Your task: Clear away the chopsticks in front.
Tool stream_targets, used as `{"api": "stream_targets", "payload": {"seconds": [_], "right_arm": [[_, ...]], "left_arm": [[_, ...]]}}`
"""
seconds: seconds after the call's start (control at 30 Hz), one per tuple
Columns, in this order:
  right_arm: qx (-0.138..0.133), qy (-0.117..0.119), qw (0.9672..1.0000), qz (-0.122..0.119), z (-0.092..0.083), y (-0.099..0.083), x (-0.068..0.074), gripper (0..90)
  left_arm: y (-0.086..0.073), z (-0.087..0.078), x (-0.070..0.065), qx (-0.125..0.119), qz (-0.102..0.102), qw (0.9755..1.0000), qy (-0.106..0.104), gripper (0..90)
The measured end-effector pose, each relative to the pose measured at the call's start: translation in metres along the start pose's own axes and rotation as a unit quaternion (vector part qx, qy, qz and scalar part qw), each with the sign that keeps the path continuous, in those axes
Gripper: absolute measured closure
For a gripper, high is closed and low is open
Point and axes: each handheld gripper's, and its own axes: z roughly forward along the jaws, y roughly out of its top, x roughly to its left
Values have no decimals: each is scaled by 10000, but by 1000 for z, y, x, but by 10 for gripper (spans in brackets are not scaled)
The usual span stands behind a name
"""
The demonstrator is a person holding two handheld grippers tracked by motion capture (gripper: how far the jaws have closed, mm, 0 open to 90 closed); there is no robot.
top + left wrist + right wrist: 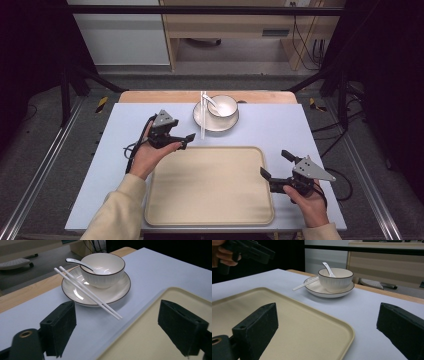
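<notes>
A white bowl (223, 106) with a white spoon (210, 101) in it stands on a white plate (205, 123) at the table's far middle. A pair of white chopsticks (202, 118) lies across the plate's left rim, tips towards me. A bare beige tray (210, 186) lies at the near middle. My left gripper (186, 141) hovers open over the tray's far left corner, short of the chopsticks (87, 292) and bowl (103, 270). My right gripper (275, 164) is open at the tray's right edge, holding nothing; the bowl (335, 278) is farther ahead.
The pale blue tabletop (280, 127) has free room on both sides of the plate. A wooden strip (150, 96) runs along its far edge. Beyond lie grey floor, black frame bars and cables. In the right gripper view the left gripper (249, 250) hangs at upper left.
</notes>
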Motion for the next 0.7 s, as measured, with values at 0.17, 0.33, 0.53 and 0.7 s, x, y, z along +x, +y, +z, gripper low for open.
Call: {"api": "stream_targets", "payload": {"seconds": [0.17, 0.33, 0.53, 0.7], "right_arm": [[-19, -32, 10000, 32, -1, 0, -2, 47], [14, -60, 10000, 39, -1, 1, -3, 51], [38, -87, 9999, 109, -1, 0, -6, 54], [30, -99, 9999, 131, -3, -1, -9, 55]], "left_arm": [[19, 23, 3, 211, 21, 9995, 248, 245], [25, 49, 9, 499, -165, 9957, 757, 350], [20, 82, 16, 535, -421, 9924, 1024, 480], [16, 103, 18, 565, -547, 9888, 1265, 549]]}}
